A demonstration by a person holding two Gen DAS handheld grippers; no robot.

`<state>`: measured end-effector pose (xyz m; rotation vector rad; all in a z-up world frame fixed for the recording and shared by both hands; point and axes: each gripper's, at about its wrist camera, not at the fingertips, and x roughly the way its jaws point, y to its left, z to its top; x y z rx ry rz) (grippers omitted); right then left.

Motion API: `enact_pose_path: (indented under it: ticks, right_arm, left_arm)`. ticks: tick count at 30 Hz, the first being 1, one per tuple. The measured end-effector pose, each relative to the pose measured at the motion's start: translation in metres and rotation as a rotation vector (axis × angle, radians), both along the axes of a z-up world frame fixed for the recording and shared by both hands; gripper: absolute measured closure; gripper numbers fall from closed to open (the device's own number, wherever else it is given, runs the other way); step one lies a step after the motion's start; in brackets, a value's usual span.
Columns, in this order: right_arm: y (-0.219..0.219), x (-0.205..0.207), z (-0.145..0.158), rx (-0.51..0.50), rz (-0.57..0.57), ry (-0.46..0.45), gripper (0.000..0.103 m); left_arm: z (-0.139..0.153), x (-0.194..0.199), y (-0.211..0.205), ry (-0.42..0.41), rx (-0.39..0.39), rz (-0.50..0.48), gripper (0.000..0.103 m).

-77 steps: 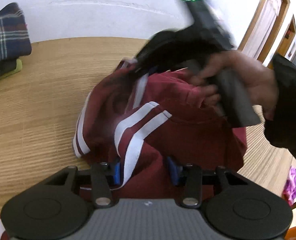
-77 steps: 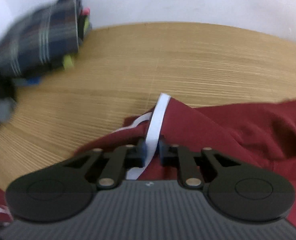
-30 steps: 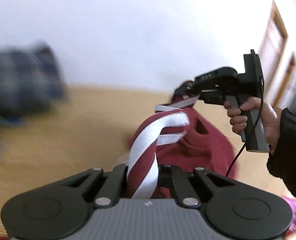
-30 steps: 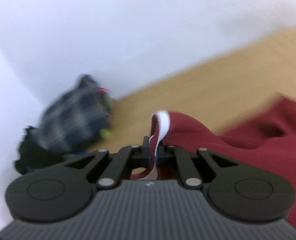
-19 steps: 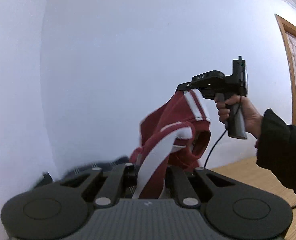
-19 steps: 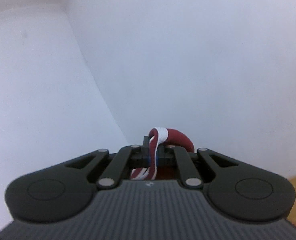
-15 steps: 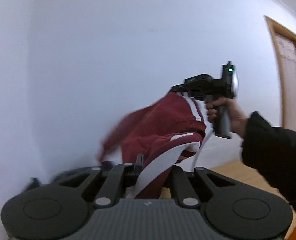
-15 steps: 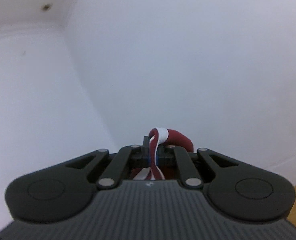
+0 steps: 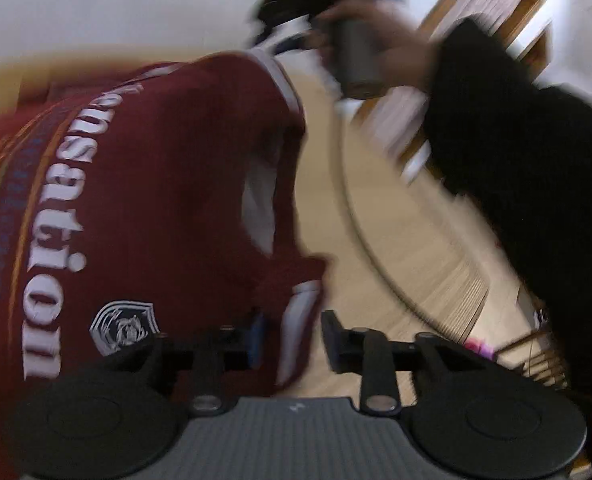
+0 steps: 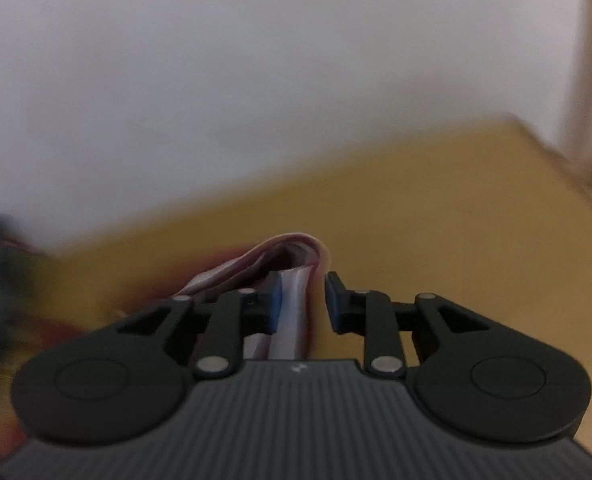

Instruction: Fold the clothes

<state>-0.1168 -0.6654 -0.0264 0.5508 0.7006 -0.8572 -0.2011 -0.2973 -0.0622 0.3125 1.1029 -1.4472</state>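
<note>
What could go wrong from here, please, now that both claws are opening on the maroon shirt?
1. The left claw and right claw have just been opening with the striped hem between the jaws, so the maroon shirt may drop crooked onto the wooden table.
2. The hem lies against one pad of the right claw and could snag as it pulls away.
3. The sleeve looks bunched, which may leave creases.

Two wrist cameras, both tilted down at the desk (image 10: pixel 436 208)

Each looks close along its own fingers; both share the red shirt (image 9: pixel 155 168) and the white wall (image 10: pixel 255 60).
</note>
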Motion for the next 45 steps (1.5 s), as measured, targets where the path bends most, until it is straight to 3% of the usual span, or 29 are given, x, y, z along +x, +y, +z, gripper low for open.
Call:
enact_pose_path:
  ticks: [2,5,8,10,14,17,20,22,26,28,30,36,39,40,41,42,45]
  right_arm:
    - [-0.012,-0.047,-0.035,0.05,-0.061,0.025,0.075]
    - [-0.005,-0.113,-0.063,0.177,-0.059,-0.034,0.075]
    - [0.05,-0.152,-0.074,0.221,0.052,-0.059,0.075]
    - [0.103,-0.169,-0.077,0.226,0.158,-0.098,0.075]
    - [0.212,-0.151,-0.082,0.289,0.358,-0.201,0.071]
    - [0.272,-0.123,-0.094,0.301,0.424,-0.206,0.071]
    - [0.299,-0.099,-0.114,0.319,0.421,-0.101,0.072]
    - [0.315,-0.088,-0.121,0.267,0.374,-0.005,0.074]
    - [0.327,-0.091,-0.117,0.211,0.297,0.098,0.079]
    - [0.33,-0.098,-0.115,0.16,0.256,0.191,0.085]
    - [0.33,-0.111,-0.113,0.092,0.225,0.269,0.084]
    - [0.307,-0.153,-0.116,0.033,0.079,0.382,0.081]
    - [0.294,-0.157,-0.116,0.035,0.049,0.4,0.08]
    - [0.29,-0.156,-0.116,0.022,0.038,0.421,0.076]
    - [0.288,-0.155,-0.117,-0.008,0.027,0.459,0.062]
    - [0.286,-0.155,-0.117,-0.034,0.016,0.485,0.058]
    - [0.276,-0.159,-0.117,-0.057,-0.021,0.517,0.056]
  left_arm:
    - [-0.015,-0.019,-0.006,-0.027,0.023,-0.036,0.073]
    - [-0.016,-0.023,-0.004,-0.068,0.02,-0.05,0.061]
    - [-0.003,0.006,0.029,-0.123,0.025,0.033,0.058]
    - [0.018,0.048,0.081,-0.178,0.029,0.118,0.054]
    - [0.02,0.124,0.117,-0.327,0.099,0.3,0.052]
    - [0.01,0.177,0.141,-0.379,0.165,0.383,0.052]
    - [-0.004,0.221,0.163,-0.457,0.216,0.403,0.052]
    - [-0.014,0.245,0.174,-0.492,0.253,0.404,0.052]
    - [-0.036,0.276,0.189,-0.479,0.296,0.399,0.052]
    - [-0.045,0.279,0.193,-0.466,0.298,0.384,0.052]
    - [-0.056,0.277,0.196,-0.447,0.306,0.356,0.052]
    - [-0.063,0.242,0.211,-0.365,0.271,0.272,0.05]
    - [-0.063,0.214,0.207,-0.371,0.26,0.183,0.045]
    - [-0.062,0.203,0.205,-0.382,0.254,0.145,0.045]
    - [-0.062,0.194,0.204,-0.385,0.246,0.116,0.045]
    - [-0.063,0.188,0.203,-0.382,0.237,0.104,0.045]
    - [-0.065,0.185,0.201,-0.373,0.221,0.07,0.045]
